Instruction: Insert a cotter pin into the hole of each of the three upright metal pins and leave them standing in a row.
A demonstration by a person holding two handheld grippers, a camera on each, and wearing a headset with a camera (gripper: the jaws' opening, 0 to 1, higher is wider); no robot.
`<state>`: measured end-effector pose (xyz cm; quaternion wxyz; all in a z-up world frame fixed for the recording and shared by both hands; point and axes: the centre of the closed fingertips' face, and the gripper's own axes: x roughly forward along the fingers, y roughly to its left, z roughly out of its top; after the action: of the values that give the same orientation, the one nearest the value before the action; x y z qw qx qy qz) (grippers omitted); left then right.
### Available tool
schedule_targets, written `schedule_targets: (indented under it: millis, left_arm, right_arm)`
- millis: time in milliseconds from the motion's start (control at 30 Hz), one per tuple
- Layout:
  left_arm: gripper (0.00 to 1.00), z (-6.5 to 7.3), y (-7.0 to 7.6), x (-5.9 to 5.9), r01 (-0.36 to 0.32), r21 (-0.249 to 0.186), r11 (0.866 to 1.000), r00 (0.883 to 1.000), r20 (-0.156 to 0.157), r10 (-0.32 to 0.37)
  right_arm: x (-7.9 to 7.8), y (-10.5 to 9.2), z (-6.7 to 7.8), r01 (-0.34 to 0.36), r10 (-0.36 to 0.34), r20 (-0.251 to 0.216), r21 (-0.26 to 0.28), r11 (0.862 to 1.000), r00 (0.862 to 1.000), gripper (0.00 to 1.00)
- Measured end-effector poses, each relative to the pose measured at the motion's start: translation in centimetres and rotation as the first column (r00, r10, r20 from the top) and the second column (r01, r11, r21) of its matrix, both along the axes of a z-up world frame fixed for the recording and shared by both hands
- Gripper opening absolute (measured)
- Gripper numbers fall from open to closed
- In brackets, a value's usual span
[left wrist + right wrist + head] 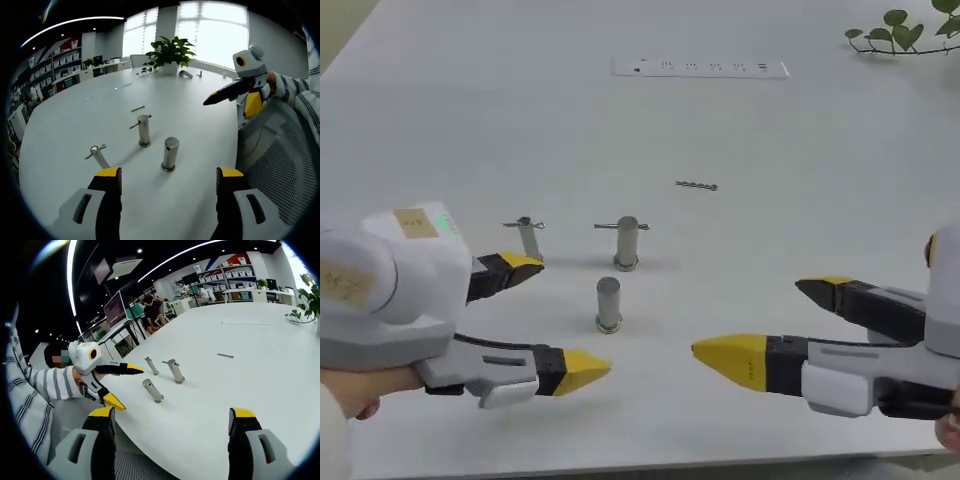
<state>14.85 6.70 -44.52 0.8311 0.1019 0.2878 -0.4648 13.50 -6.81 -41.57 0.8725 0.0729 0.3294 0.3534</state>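
Three metal pins sit mid-frame in the head view on the white table (800, 140). The leaning pin (529, 240) is at left with a cotter across its top. The centre pin (626, 245) is just right of it with a cotter through its head. The bare pin (608, 304) is below them with no cotter. The loose cotter pin (697, 185) lies flat up and right of the centre pin, well apart from all three. My left gripper (555, 318) at lower left and right gripper (760, 318) at lower right both gape wide, nothing in either

Left gripper view: own jaws spread at the bottom edge, empty. The bare pin (170, 153) is dead centre just above them, the leaning pin (98, 156) to its left, the loose cotter pin (138, 108) further up

Right gripper view: jaws spread and empty. The bare pin (153, 390) is mid-left, the loose cotter pin (225, 355) right of centre

I judge the cotter light, thin, a bit springy and likely to skid on the smooth top. I'd pinch it near its head end, legs free, though I can't tell which end that is here. The pins look stiff and solid but tippy on narrow bases, so I'd steady the bare pin low on its shaft
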Motion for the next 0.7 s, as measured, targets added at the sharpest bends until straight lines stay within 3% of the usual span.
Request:
schedule_targets:
  millis: [67, 200, 267, 433, 667, 700]
  left_arm:
    - [0.85, 0.1, 0.5, -0.2, -0.014, -0.001, 1.000, 1.000, -0.013, 0.014]
    - [0.99, 0.5, 0.9, -0.8, -0.035, -0.042, 0.999, 0.999, -0.042, 0.034]
    - [0.99, 0.4, 1.0, -1.2, -0.050, -0.053, 0.997, 0.996, -0.071, 0.046]
    - [0.99, 0.7, 1.1, -1.9, -0.055, -0.064, 0.996, 0.996, -0.072, 0.050]
    - [0.99, 1.5, 1.4, -2.1, -0.085, -0.088, 0.992, 0.994, -0.069, 0.079]
    - [0.99, 1.5, 1.6, -2.2, -0.090, -0.085, 0.992, 0.994, -0.074, 0.084]
  right_arm:
    - [0.0, 0.1, -0.1, -0.004, 0.004, -0.003, -0.002, 1.000, 1.000, 0.93]
    - [0.0, 0.3, -0.1, -0.014, 0.014, -0.003, -0.006, 1.000, 1.000, 0.93]
    - [0.1, 0.3, 0.0, -0.018, 0.018, -0.002, -0.010, 1.000, 1.000, 0.93]
    - [0.5, 0.0, 0.0, -0.027, 0.026, -0.002, -0.029, 0.999, 1.000, 0.92]
    - [2.3, -2.0, 0.7, -0.046, 0.049, 0.024, -0.110, 0.993, 0.999, 0.89]
    - [2.8, -2.4, 0.9, -0.055, 0.061, 0.037, -0.141, 0.989, 0.997, 0.88]
